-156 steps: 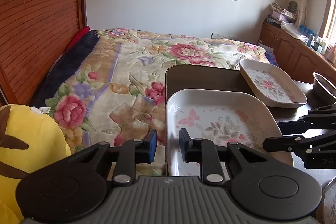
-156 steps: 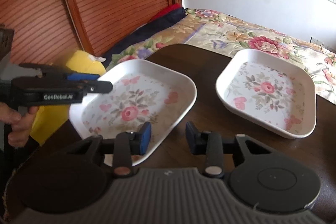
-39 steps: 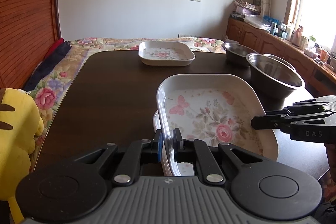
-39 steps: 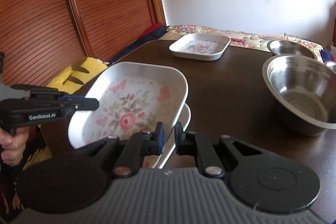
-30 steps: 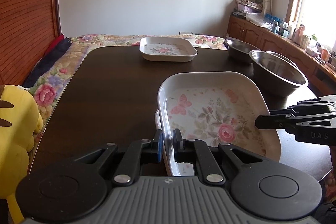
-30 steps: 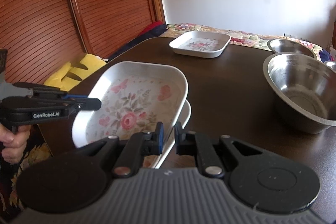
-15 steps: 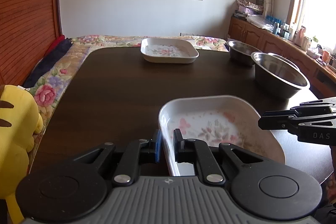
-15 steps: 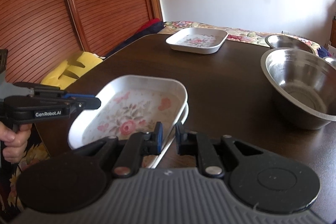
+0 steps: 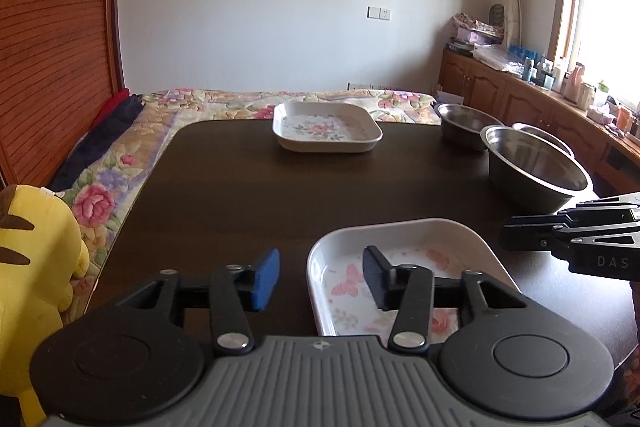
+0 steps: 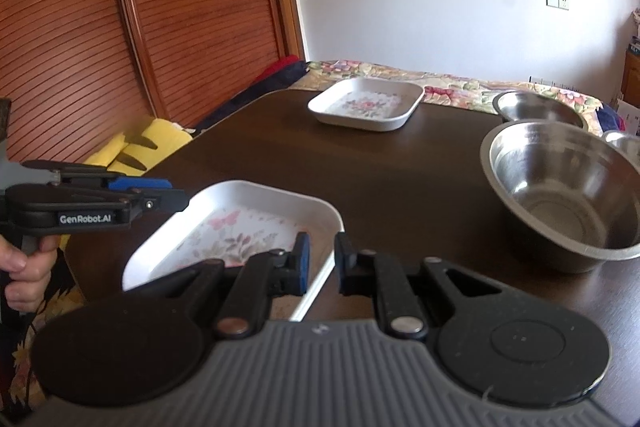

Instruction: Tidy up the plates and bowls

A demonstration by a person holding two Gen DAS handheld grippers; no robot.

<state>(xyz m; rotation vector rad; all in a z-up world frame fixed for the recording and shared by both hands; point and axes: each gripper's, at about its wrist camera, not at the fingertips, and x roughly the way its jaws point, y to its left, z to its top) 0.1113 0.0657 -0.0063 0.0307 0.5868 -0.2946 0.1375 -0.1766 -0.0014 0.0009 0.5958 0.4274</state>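
A white square plate with a flower print (image 9: 404, 247) (image 10: 256, 215) lies flat at the near edge of the dark table (image 9: 280, 187). A white edge shows just under its near right corner. My left gripper (image 9: 320, 279) (image 10: 178, 193) straddles the plate's left rim; its jaws are opening and the pads stand off the rim. My right gripper (image 10: 323, 263) (image 9: 506, 235) is shut on the plate's right rim. A matching plate (image 9: 328, 127) (image 10: 368, 103) sits at the far end.
A big steel bowl (image 9: 536, 163) (image 10: 560, 187) stands right of the near plate, with smaller steel bowls (image 9: 464, 119) (image 10: 536, 107) behind it. A yellow plush toy (image 9: 32, 267) and a flowered bed (image 9: 200, 103) lie left of the table. A hand (image 10: 24, 267) grips the left handle.
The near plate went from tilted up to lying flat and low. The left gripper's jaws spread apart and let go of the rim. The right gripper kept its grip.
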